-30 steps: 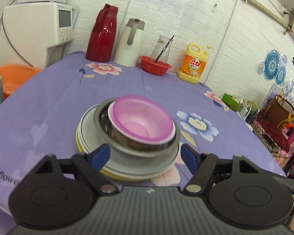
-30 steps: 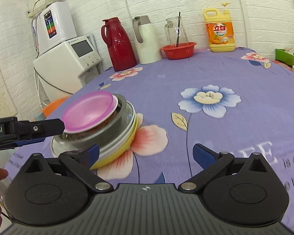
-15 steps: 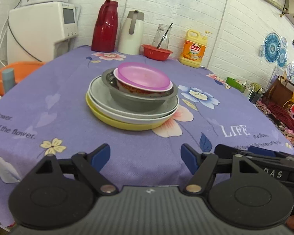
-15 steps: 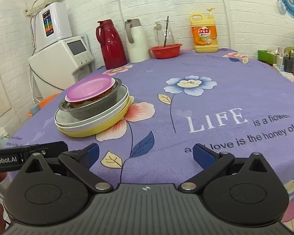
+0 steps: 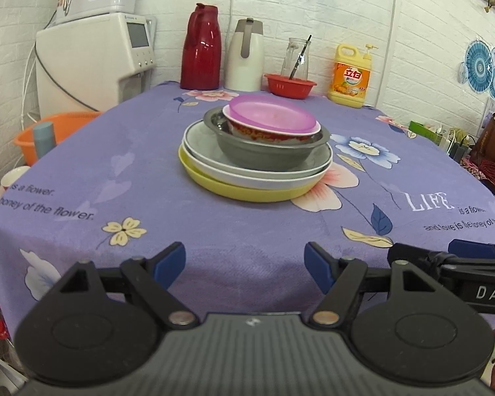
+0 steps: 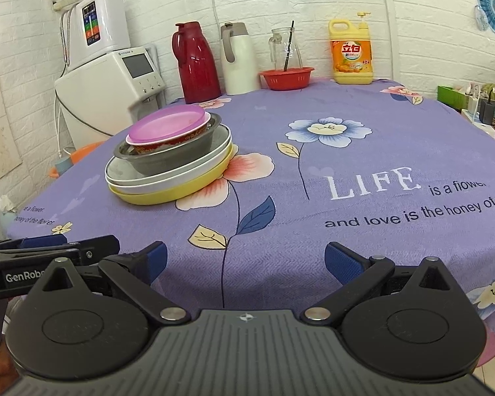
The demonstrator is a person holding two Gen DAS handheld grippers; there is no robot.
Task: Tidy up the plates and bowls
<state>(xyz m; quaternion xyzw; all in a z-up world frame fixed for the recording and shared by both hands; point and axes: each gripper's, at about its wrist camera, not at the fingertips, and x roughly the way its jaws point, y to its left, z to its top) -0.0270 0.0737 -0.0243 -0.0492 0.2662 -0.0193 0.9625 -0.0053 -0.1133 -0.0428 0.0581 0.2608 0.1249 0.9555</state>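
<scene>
A stack stands on the purple flowered tablecloth [image 5: 148, 198]: a yellow plate [image 5: 247, 191] at the bottom, a white plate [image 5: 208, 155], a grey metal bowl [image 5: 264, 155], a red-patterned bowl [image 5: 270, 135] and a purple bowl [image 5: 270, 112] on top. The stack also shows in the right wrist view, with the purple bowl [image 6: 166, 125] topmost and the yellow plate [image 6: 168, 193] lowest. My left gripper [image 5: 246, 260] is open and empty at the table's near edge, well back from the stack. My right gripper [image 6: 246, 260] is open and empty, to the right of the left one.
Along the back wall stand a red thermos [image 5: 201, 49], a white thermos [image 5: 246, 56], a red basket [image 5: 290, 84] with a glass jar, and a yellow detergent bottle [image 5: 349, 76]. A white water dispenser [image 5: 92, 59] and an orange basin [image 5: 49, 128] are at the left.
Both grippers have drawn back from the stack to the table's near edge. The stack stays in place with the purple bowl on top.
</scene>
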